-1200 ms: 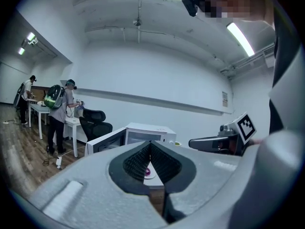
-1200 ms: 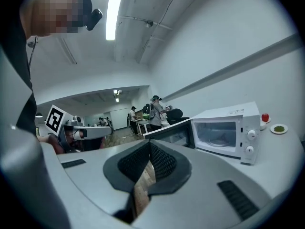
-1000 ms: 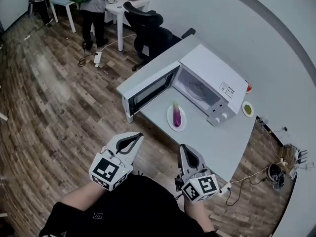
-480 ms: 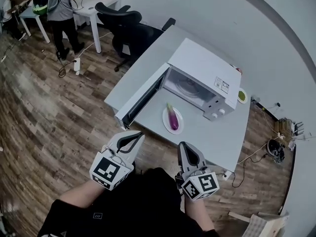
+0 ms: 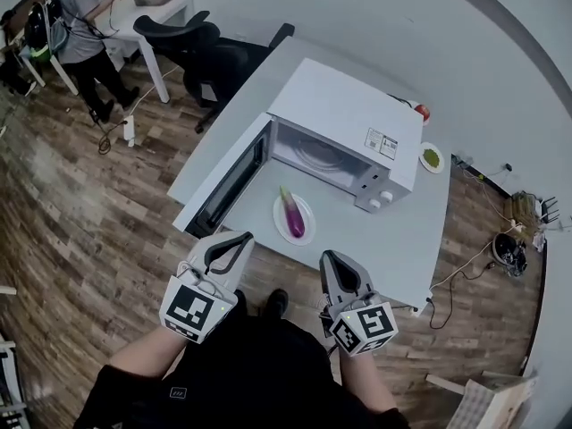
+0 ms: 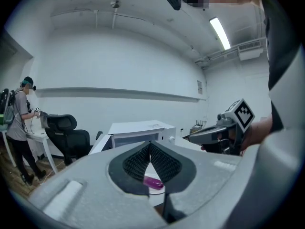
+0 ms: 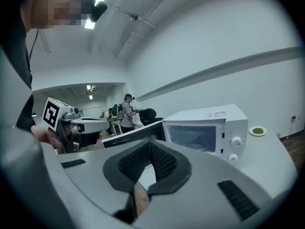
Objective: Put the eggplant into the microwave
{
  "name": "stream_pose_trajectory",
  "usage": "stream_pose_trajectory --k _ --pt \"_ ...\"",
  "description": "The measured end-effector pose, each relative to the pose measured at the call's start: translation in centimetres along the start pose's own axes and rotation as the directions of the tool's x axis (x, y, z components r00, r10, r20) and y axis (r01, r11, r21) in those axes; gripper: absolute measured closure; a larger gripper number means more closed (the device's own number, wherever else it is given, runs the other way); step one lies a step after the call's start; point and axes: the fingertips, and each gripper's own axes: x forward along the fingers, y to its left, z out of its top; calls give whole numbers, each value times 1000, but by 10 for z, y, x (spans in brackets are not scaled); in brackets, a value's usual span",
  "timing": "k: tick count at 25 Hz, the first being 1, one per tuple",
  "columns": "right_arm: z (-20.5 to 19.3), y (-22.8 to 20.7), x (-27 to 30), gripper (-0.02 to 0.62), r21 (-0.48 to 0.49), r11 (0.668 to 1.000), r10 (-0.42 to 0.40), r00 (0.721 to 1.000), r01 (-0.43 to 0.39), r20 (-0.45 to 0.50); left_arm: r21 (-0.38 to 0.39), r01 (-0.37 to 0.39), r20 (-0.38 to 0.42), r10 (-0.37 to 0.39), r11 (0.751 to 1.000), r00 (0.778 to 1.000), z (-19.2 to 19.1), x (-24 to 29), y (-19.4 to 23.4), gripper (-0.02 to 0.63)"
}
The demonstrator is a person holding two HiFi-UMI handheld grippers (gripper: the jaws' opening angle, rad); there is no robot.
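A purple eggplant (image 5: 292, 215) lies on a small white plate (image 5: 306, 231) on the grey table (image 5: 393, 248), just in front of the white microwave (image 5: 344, 123). The microwave's door (image 5: 225, 184) hangs open to the left, and the cavity holds a glass turntable. My left gripper (image 5: 243, 238) is at the table's near edge, left of the plate, shut and empty. My right gripper (image 5: 327, 257) is beside it on the right, also shut and empty. In the left gripper view the eggplant (image 6: 153, 182) shows below the closed jaws.
A small dish of something green (image 5: 431, 157) and a red object (image 5: 422, 112) sit on the table behind the microwave. A black office chair (image 5: 192, 47) stands past the table's far end. A person (image 5: 76, 34) stands at a white desk at the back left. Cables lie on the wooden floor.
The table, microwave and plate have come nearer to both grippers. The grippers have stayed shut and empty, side by side.
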Motion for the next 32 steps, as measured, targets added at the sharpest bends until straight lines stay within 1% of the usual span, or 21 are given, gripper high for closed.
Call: stream_pose_trajectory --k 2,5,6,9,12,17,19,22,25,29,32 --pt "-4 -14 -2 580 -8 1000 14 1000 -14 -13 -1 -20 -10 20 1000 1000 -2 11 -4 597" --pt "-6 -34 -3 580 -25 999 27 999 -27 -22 18 -31 -25 32 999 999 -6 26 -8 597" --pt "-6 -41 -2 580 -25 999 25 999 -26 -25 10 -32 -30 32 999 999 -8 31 -9 597" --pt "-8 -55 0 580 -11 1000 22 999 -22 -33 -39 -13 -50 11 999 999 -14 45 -14 597" --pt "-14 -60 7 580 9 1000 20 999 -19 -49 -46 17 -74 -21 999 997 -21 55 -16 597" --pt "-26 -62 24 580 43 999 26 997 -23 -71 -20 72 -131 -74 997 989 -40 73 -10 597" --pt "-32 -65 31 580 55 998 18 996 -13 -84 -8 94 -157 -94 996 983 -50 81 -7 597" --pt "-38 -69 41 580 61 998 6 995 0 -97 20 107 -178 -102 994 979 -62 90 0 597" --pt "-42 -74 47 580 62 998 -7 995 13 -102 58 124 -193 -111 991 975 -76 97 2 597" --pt "-51 -80 54 580 66 997 -18 994 26 -110 124 159 -235 -127 979 964 -97 103 0 597" --pt "-59 -82 59 580 72 997 -23 993 31 -119 114 190 -259 -155 975 953 -110 109 -4 597"
